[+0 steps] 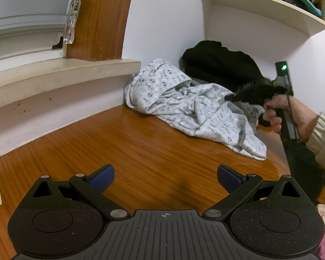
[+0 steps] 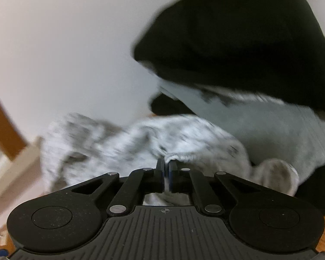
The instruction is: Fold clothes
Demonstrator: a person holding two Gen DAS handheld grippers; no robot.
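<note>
A crumpled white garment with a grey print [image 1: 184,104] lies in the far corner of the wooden table [image 1: 140,151]. A black garment [image 1: 218,65] is heaped behind it against the wall. My left gripper [image 1: 165,176] hovers over bare wood near the front, open, with nothing between its blue pads. In the left wrist view my right gripper [image 1: 234,96], held by a hand [image 1: 277,112], reaches into the printed garment's right side. In the right wrist view, which is blurred, my right gripper [image 2: 166,169] is shut on a fold of the printed garment [image 2: 140,138], below the black garment [image 2: 238,39].
A plain pale grey cloth [image 2: 270,130] lies between the printed and black garments. A window sill [image 1: 65,71] juts out at the left, and a shelf of books [image 1: 270,0] hangs above the pile. A beige sleeve [image 1: 322,134] enters from the right.
</note>
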